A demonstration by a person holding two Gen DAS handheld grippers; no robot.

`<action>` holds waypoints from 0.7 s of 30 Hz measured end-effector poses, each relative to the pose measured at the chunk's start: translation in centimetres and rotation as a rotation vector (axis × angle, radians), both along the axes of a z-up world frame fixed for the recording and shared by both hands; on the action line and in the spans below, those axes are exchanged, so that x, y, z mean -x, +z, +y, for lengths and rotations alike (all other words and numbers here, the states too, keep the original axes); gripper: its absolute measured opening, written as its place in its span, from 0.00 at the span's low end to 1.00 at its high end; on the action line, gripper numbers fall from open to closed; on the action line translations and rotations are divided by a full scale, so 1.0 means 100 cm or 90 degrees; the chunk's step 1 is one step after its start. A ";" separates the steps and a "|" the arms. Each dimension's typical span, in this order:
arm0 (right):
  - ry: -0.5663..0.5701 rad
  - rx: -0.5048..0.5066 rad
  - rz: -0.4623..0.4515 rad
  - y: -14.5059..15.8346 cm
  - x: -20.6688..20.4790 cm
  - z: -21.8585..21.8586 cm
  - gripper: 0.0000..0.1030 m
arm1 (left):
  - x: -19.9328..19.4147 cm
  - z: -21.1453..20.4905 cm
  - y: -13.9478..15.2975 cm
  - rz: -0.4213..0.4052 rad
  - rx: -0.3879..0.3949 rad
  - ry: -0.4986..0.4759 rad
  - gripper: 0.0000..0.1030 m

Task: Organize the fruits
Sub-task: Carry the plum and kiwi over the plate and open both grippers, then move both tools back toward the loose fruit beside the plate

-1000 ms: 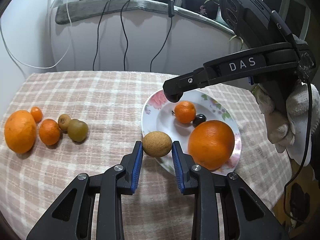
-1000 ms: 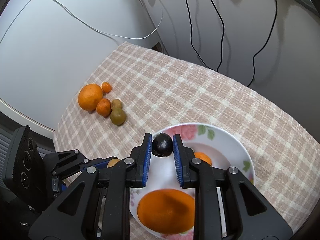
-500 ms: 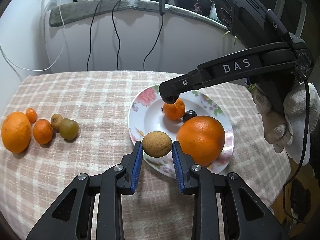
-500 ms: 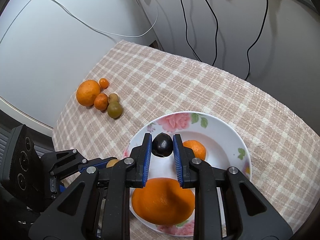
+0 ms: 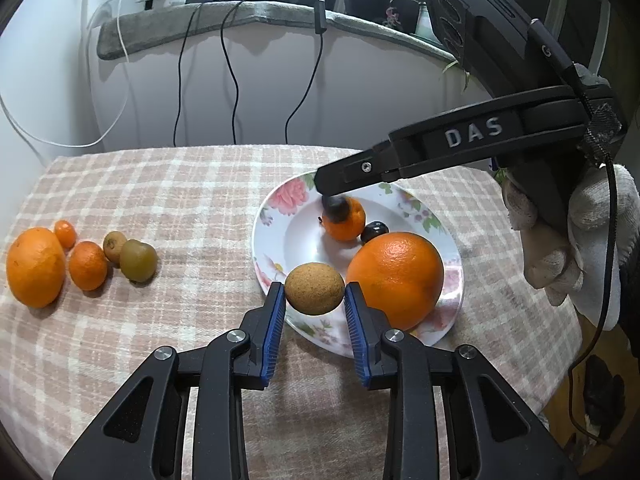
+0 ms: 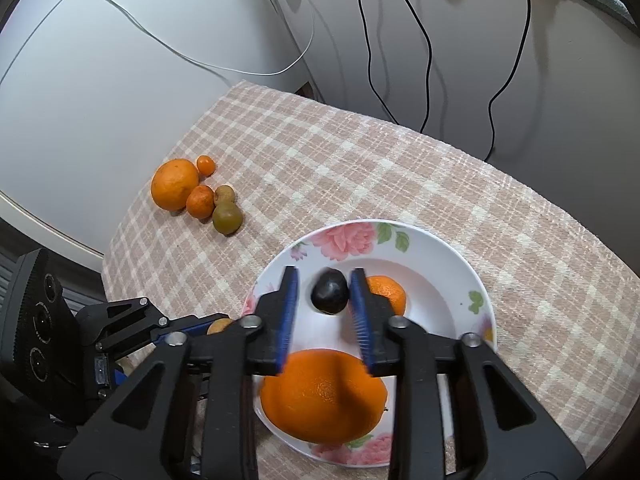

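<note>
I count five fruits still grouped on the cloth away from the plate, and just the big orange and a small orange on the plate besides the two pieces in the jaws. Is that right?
Not quite: the plate holds a third piece. A small dark fruit lies between the small orange and the big orange, as the left wrist view shows. The five fruits on the cloth are right.
</note>
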State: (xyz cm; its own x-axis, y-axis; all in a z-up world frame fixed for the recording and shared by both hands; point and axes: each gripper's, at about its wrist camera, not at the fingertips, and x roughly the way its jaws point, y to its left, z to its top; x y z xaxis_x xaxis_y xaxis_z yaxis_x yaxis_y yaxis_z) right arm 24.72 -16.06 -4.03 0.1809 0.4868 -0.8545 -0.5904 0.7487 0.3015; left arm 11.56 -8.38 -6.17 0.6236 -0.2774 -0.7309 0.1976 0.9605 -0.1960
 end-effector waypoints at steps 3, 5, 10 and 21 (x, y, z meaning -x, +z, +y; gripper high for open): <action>-0.003 0.001 -0.014 0.004 0.001 -0.001 0.58 | 0.000 -0.001 0.002 -0.003 0.001 0.004 0.52; 0.000 -0.004 -0.014 0.006 0.001 -0.001 0.59 | 0.001 -0.001 0.003 -0.005 0.001 0.006 0.60; -0.004 -0.009 -0.025 0.011 0.001 -0.002 0.75 | 0.001 -0.002 0.007 -0.007 -0.006 0.014 0.71; -0.007 0.000 -0.040 0.015 0.004 0.000 0.76 | 0.003 -0.001 0.012 -0.014 -0.012 0.029 0.73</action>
